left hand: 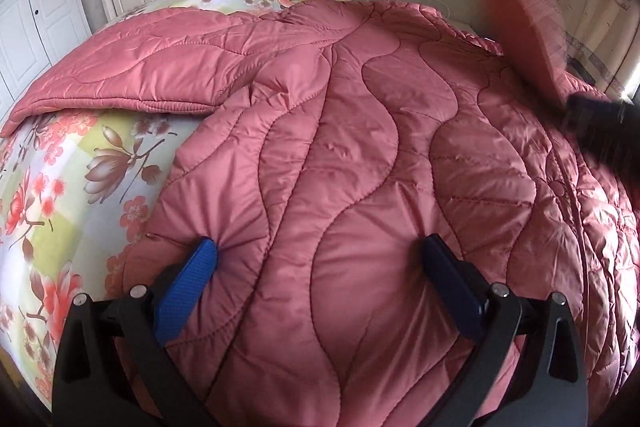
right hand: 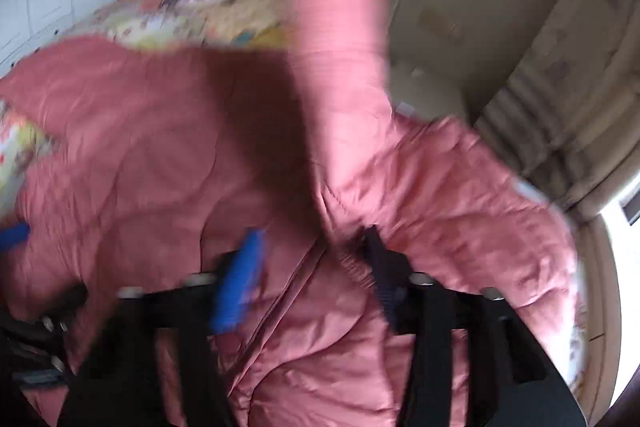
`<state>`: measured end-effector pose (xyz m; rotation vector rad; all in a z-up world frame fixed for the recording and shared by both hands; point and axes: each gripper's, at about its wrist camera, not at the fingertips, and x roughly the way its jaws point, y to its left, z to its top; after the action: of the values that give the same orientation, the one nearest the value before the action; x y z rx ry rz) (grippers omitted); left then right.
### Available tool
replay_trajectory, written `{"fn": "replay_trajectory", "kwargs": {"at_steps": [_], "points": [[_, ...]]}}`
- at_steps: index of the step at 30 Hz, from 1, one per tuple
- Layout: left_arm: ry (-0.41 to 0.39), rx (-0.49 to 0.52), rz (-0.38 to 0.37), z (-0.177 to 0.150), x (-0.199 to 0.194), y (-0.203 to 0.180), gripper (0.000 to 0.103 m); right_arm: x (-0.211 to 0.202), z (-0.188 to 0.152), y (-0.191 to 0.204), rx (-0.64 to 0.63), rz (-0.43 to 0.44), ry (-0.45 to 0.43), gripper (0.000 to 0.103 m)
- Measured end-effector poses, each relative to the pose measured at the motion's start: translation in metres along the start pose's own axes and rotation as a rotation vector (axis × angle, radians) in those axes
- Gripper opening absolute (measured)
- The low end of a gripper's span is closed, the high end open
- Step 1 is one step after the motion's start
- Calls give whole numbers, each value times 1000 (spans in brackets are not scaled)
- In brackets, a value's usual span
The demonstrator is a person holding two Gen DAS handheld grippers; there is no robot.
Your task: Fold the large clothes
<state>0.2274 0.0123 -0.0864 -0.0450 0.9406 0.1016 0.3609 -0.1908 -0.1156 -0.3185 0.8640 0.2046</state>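
Pink quilted coat [left hand: 360,155]: spread over floral bedsheet [left hand: 72,187], one sleeve [right hand: 336,27] lifted. Left gripper [left hand: 320,255]: jaws wide, fingers pressing into the coat's near edge. Right gripper [right hand: 312,259]: jaws apart; grip uncertain, picture blurred.
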Motion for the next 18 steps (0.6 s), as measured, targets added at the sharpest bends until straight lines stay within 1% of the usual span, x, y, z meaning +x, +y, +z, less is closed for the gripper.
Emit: {"fn": "replay_trajectory", "kwargs": {"at_steps": [1,2,4,5,6,7,8,9,10,11,12,13,14,15,16,17,18], "points": [[0,0,0,0,0,0,101,2,-10,-3,-4,2,4,70],[1,1,1,1,1,0,101,5,-12,-3,-10,1,3,71],[1,1,-1,0,1,0,101,-5,-16,-16,-6,16,-6,71],[2,2,-1,1,1,0,101,-19,-16,-26,19,20,-39,71],[2,4,-2,0,1,0,101,-37,-15,-39,57,31,-92,71],[3,8,-6,0,1,1,101,-46,-11,-54,99,42,-142,72],[4,13,-12,0,0,1,101,-58,-14,-69,146,44,-180,77],[5,16,-21,0,0,2,101,-67,-16,-85,207,34,-208,80],[8,22,-34,-1,-1,3,101,-71,-22,-97,264,19,-216,83],[13,26,-51,-2,-2,5,101,-73,-31,-113,335,6,-210,83],[18,23,-80,-2,-5,8,101,-73,-40,-121,396,8,-191,83],[28,-4,-140,-1,-10,15,101,-69,-47,-126,434,20,-173,83],[36,-45,-205,1,-16,22,101,-68,-57,-132,461,33,-158,83],[55,-98,-307,8,-22,32,101,-63,-70,-136,477,36,-137,83],[71,-121,-362,15,-25,37,101,-63,-84,-135,483,26,-120,83],[78,-140,-409,26,-30,42,101,-59,-94,-136,487,12,-97,83],[71,-149,-427,36,-34,44,101,-56,-103,-136,490,3,-76,83]]}}
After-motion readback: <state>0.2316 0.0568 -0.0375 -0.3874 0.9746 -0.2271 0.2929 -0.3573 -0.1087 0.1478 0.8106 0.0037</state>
